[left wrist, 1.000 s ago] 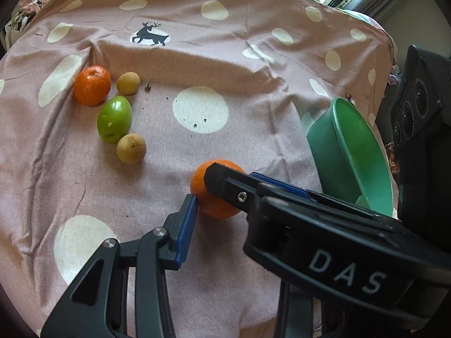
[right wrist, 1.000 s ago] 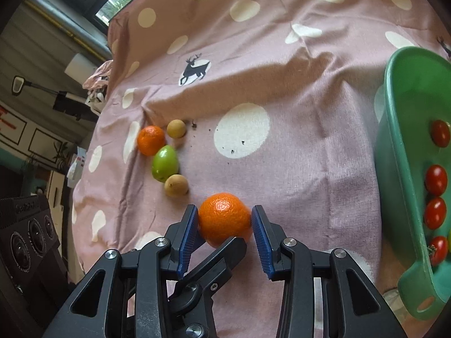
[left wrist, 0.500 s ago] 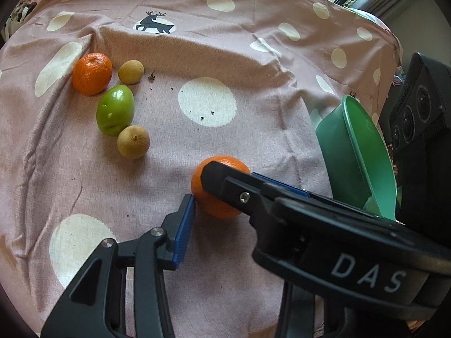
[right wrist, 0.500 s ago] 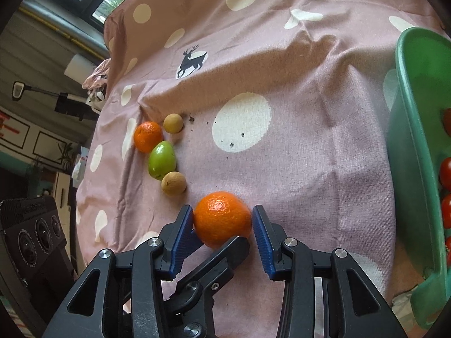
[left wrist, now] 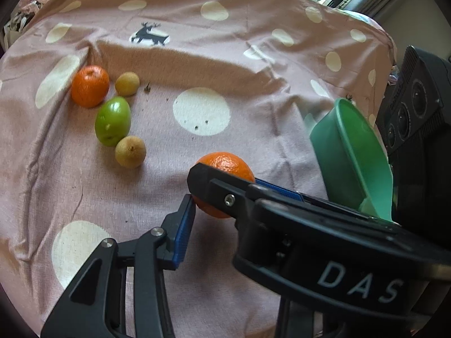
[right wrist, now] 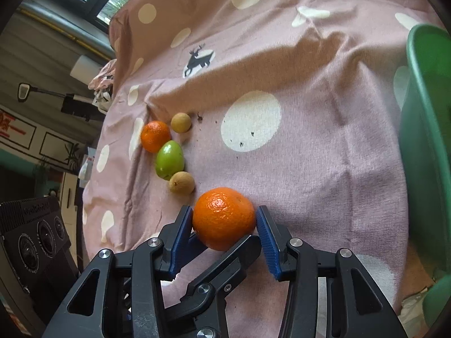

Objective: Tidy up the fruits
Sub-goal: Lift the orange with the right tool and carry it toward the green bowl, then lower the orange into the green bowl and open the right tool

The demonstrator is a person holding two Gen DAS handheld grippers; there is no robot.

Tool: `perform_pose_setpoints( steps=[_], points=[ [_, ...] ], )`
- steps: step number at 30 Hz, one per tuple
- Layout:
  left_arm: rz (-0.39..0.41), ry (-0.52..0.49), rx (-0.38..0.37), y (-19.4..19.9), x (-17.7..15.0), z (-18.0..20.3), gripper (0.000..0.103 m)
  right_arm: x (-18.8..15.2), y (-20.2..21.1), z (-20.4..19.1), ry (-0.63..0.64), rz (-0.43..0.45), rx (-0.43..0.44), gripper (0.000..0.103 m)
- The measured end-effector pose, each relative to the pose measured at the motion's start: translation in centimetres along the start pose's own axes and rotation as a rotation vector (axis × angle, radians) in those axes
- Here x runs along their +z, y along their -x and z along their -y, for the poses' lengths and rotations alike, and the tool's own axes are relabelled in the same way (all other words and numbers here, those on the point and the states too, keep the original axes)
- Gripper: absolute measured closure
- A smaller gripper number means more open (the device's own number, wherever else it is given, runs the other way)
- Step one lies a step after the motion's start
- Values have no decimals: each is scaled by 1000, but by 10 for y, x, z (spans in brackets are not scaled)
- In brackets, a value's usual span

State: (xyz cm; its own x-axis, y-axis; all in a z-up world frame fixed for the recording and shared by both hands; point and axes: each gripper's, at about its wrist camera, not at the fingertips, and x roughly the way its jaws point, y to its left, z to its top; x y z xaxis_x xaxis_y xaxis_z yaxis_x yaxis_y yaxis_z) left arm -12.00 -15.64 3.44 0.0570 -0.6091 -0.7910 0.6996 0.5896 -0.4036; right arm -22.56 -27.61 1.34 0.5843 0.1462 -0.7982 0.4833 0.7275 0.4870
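Note:
An orange (right wrist: 224, 217) sits low over the pink spotted cloth with both grippers around it. The right gripper (right wrist: 224, 221) flanks it with its blue pads (right wrist: 181, 235) close beside the peel, and its jaws are opening. The left gripper (left wrist: 217, 205) comes in from below. Its left pad (left wrist: 184, 225) touches the orange (left wrist: 225, 166) at the lower left, its other finger is hidden behind the right gripper's finger (left wrist: 214, 188), and its jaws are closing. A green bowl (left wrist: 352, 152) stands tilted at the right (right wrist: 422, 140).
At the left lie a second orange (left wrist: 90, 86), a green fruit (left wrist: 112, 121) and two small tan fruits (left wrist: 127, 84) (left wrist: 130, 152). Black speakers stand off the cloth's edge (left wrist: 417, 118) (right wrist: 33, 239). A window runs along the far side.
The right gripper's pads have spread a little wider around the orange. The right wrist view has shifted slightly, so the red fruits in the bowl are out of sight. The left gripper stays put.

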Motion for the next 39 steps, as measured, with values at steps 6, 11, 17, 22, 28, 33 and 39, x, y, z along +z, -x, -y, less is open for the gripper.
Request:
perform_pose_setpoints(
  steps=[6,11,17,22,28,33,39],
  points=[
    [118,-39,-19,28,1,17,64,-2,33,-12,49,105,5,54],
    [192,-85,-29,50,-1,36,64,-5,62,-20,90,192,13,54],
    [261,-174,-35,71,-1,68,63,-11,99,-22,117,294,26,54],
    [277,-253,-67,72,1,97,63,-15,126,-11,84,380,21,54],
    [253,-336,-109,58,4,132,63,-15,148,19,-1,455,8,54],
    [208,-382,-148,38,4,157,63,-19,161,48,-91,492,-15,54],
    [149,-403,-203,15,6,171,63,-23,169,74,-170,503,-50,54]
  ],
)
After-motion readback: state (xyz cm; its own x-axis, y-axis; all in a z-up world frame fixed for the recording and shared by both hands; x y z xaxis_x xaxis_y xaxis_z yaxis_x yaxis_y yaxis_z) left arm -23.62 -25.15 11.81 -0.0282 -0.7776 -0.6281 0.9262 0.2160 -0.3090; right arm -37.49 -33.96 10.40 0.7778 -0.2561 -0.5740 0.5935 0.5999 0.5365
